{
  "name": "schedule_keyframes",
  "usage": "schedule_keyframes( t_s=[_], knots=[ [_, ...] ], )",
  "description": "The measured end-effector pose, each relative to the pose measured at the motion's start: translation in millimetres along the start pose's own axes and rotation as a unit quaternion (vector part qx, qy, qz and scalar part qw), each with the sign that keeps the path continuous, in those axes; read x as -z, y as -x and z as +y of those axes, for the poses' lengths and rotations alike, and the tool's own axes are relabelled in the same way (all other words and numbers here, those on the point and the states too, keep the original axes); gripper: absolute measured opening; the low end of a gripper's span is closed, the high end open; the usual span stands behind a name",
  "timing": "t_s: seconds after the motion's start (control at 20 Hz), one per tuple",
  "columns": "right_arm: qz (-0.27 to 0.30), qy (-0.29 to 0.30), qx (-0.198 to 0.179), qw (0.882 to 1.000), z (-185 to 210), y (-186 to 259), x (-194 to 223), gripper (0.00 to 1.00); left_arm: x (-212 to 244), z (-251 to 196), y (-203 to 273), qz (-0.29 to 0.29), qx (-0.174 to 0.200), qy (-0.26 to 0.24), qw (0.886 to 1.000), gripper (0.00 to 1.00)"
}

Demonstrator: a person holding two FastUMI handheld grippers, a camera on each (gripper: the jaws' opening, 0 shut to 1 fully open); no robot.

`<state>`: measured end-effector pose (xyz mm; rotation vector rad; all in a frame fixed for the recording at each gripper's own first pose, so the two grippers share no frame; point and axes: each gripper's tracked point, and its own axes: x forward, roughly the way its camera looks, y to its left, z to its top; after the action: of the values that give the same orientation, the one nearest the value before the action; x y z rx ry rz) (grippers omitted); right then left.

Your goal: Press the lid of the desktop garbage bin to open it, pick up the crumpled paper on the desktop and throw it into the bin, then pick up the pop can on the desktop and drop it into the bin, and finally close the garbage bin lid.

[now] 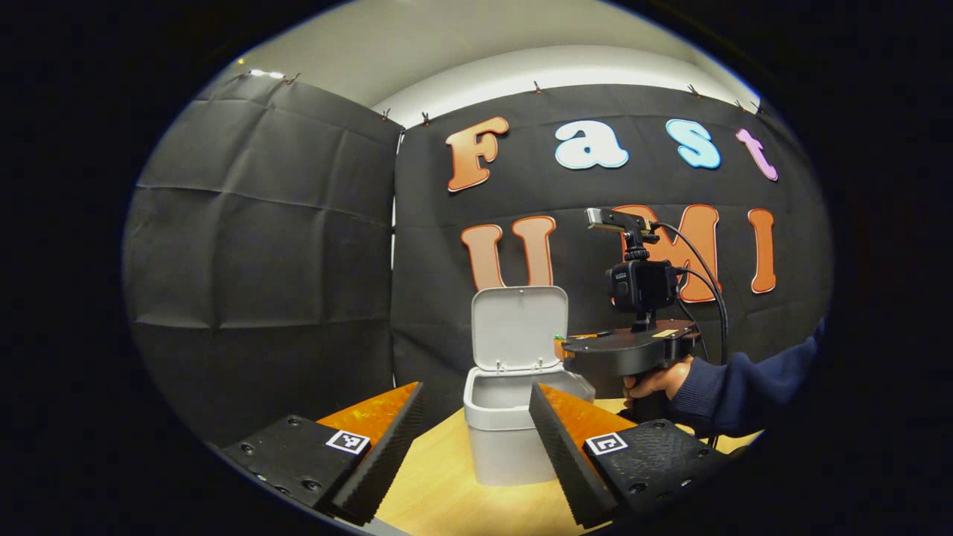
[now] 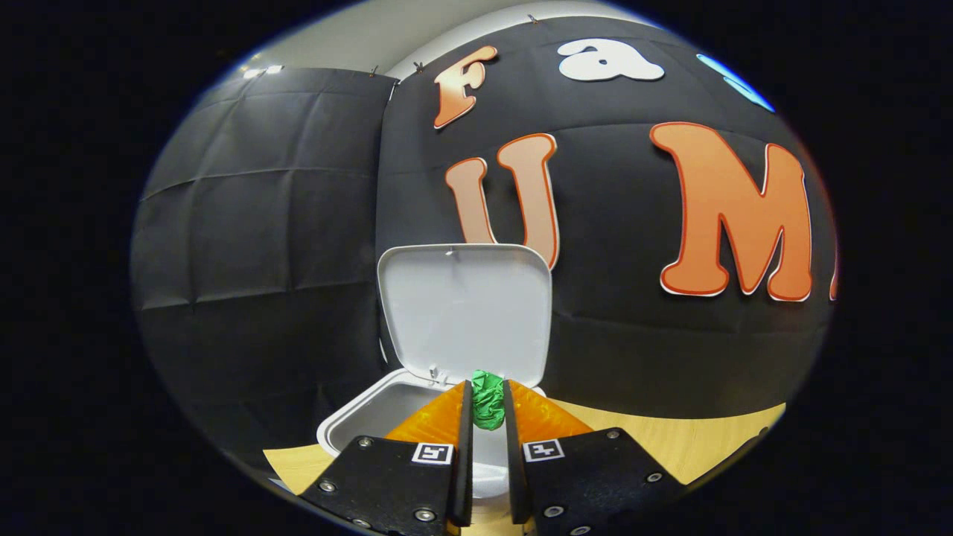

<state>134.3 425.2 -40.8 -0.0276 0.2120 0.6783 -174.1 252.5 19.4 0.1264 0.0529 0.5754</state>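
In the right gripper view, the right gripper [image 2: 488, 406] is nearly closed, its 2 fingers pinching the green paper [image 2: 488, 398] over the open bin [image 2: 357, 428]. In the left gripper view, the left gripper [image 1: 476, 424] gapes wide, empty, before the bin [image 1: 502, 439] on the table [image 1: 447, 491]; its lid [image 1: 519, 327] stands upright.

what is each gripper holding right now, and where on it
The right gripper pinches the green crumpled paper by its sides, over the open bin. The left gripper is open, holding nothing.
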Motion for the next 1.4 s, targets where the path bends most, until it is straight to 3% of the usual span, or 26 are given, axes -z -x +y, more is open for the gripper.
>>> schedule_keyframes(
  t_s=[0.2,0.3,0.35,0.4,0.45,0.5,0.75,0.8,0.85,0.9,1.4],
  knots=[
    [-0.004,-0.002,-0.004,1.0,12.4,-6.4,0.1,0.22,3.1,16.4,1.9,0.002,-0.014,0.002,1.0,0.9],
    [-0.017,0.003,-0.007,1.0,15.5,-4.5,-7.4,0.31,5.4,19.6,1.4,0.003,-0.015,0.003,1.0,0.89],
    [-0.023,0.005,-0.006,1.0,14.7,-2.6,-11.2,0.41,5.3,19.2,1.4,0.004,-0.014,0.005,1.0,0.89],
    [-0.026,0.006,-0.006,1.0,13.6,-1.5,-11.3,0.57,8.0,18.6,-0.2,0.004,-0.012,0.006,1.0,0.89],
    [-0.028,0.007,-0.004,1.0,11.8,0.6,-12.2,0.6,6.6,16.3,-1.9,0.004,-0.01,0.006,1.0,0.89],
    [-0.03,0.006,-0.002,1.0,10.1,4.4,-14.1,0.75,4.9,14.6,-2.5,0.003,-0.007,0.007,1.0,0.89],
    [-0.041,0.008,0.018,0.999,-14.5,33.4,-16.4,0.82,8.7,-2.8,-6.8,0.005,0.019,0.007,1.0,0.89],
    [-0.042,0.007,0.022,0.999,-20.1,40.1,-16.0,0.92,11.1,-8.5,-9.1,0.007,0.025,0.007,1.0,0.9],
    [-0.045,0.006,0.029,0.999,-27.7,47.1,-17.4,0.92,11.9,-14.0,-11.2,0.007,0.031,0.007,0.999,0.89],
    [-0.048,0.005,0.036,0.998,-35.9,55.4,-18.3,0.82,12.0,-19.6,-13.0,0.008,0.038,0.008,0.999,0.89],
    [-0.058,0.01,0.128,0.99,-132.4,150.1,-10.6,0.83,24.3,-85.8,-28.1,0.018,0.111,0.013,0.994,0.89]
  ],
)
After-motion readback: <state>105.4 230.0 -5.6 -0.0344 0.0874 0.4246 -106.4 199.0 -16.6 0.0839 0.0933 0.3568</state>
